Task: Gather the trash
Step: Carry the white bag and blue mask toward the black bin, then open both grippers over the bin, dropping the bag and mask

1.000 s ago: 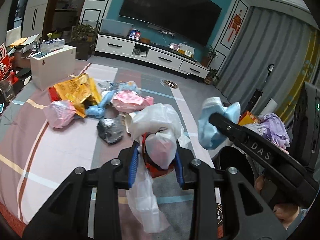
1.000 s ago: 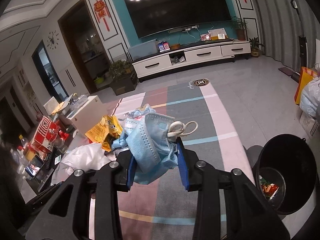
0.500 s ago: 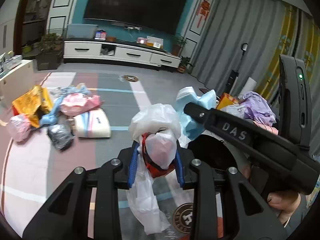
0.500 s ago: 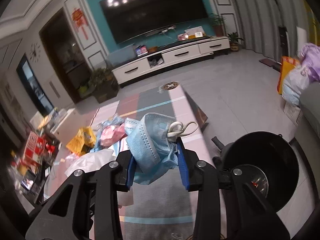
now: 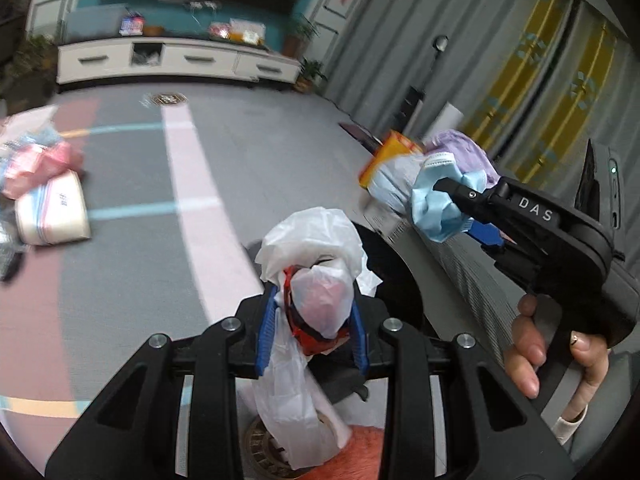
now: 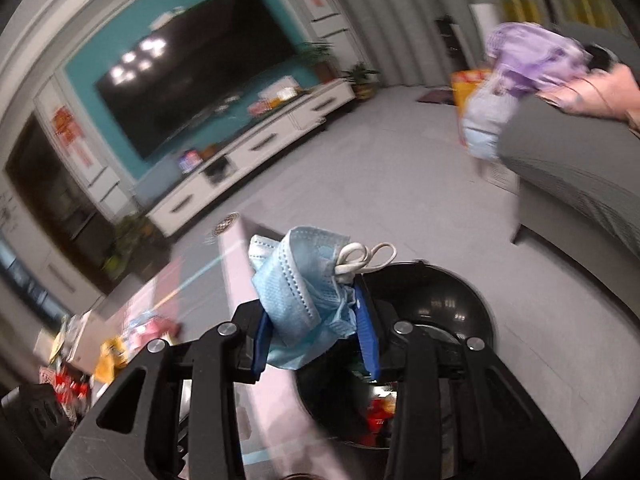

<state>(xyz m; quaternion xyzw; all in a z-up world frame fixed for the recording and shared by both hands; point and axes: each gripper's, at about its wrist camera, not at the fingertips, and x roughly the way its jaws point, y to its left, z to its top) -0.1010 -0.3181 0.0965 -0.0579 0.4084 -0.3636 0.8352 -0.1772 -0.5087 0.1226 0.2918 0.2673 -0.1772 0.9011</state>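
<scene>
A living room with grey floor, a striped rug and a round black trash bin (image 6: 472, 320) under my two grippers.

My left gripper (image 5: 312, 336) points forward and down, its blue pads pressed on a crumpled white plastic bag with red inside (image 5: 320, 304), over the dark bin (image 5: 400, 280). My right gripper (image 6: 316, 332) is tilted above the bin opening and pinches a blue crumpled face mask with white ear loops (image 6: 304, 300). My right hand (image 5: 552, 360) is wrapped around the black handle.
</scene>
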